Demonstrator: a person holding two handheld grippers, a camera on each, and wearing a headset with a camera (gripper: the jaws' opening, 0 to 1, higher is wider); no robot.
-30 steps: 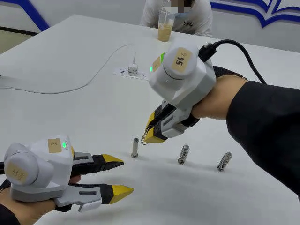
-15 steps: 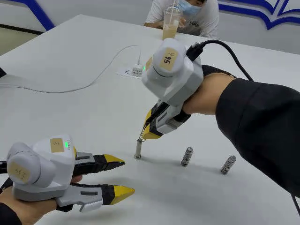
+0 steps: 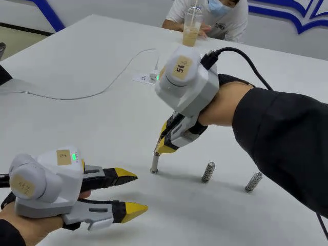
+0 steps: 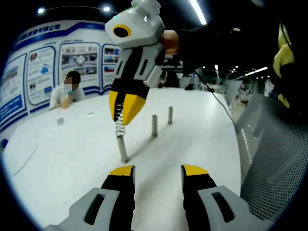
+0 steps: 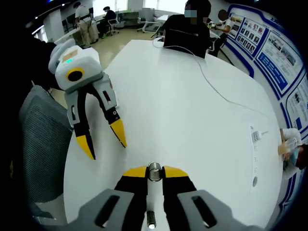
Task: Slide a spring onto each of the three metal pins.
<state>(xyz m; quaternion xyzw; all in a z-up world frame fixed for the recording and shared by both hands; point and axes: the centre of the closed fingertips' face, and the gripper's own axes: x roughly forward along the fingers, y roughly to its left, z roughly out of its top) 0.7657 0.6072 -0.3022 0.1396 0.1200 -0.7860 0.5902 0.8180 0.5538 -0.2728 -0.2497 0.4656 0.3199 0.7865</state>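
Right tongs (image 3: 163, 148): closed narrow on a small coil spring (image 4: 119, 126), gripped at its upper end and hanging straight down from the yellow tips. The spring's lower end meets the top of the bare metal pin (image 3: 155, 163), which stands upright on the white surface (image 3: 102, 128). Whether the coil has passed over the pin's tip cannot be told.

Two further pins (image 3: 208, 172) stand in line to the right of the bare one, well apart from each other. Each carries a spring along its length.

Left tongs (image 3: 130, 192): open wide, holding nothing, hovering low over the surface near the bare pin and pointing towards it.

At the far end of the surface a seated person has a plastic cup (image 3: 192, 26) of pale drink. A thin white cable (image 3: 102, 88) trails across the surface.
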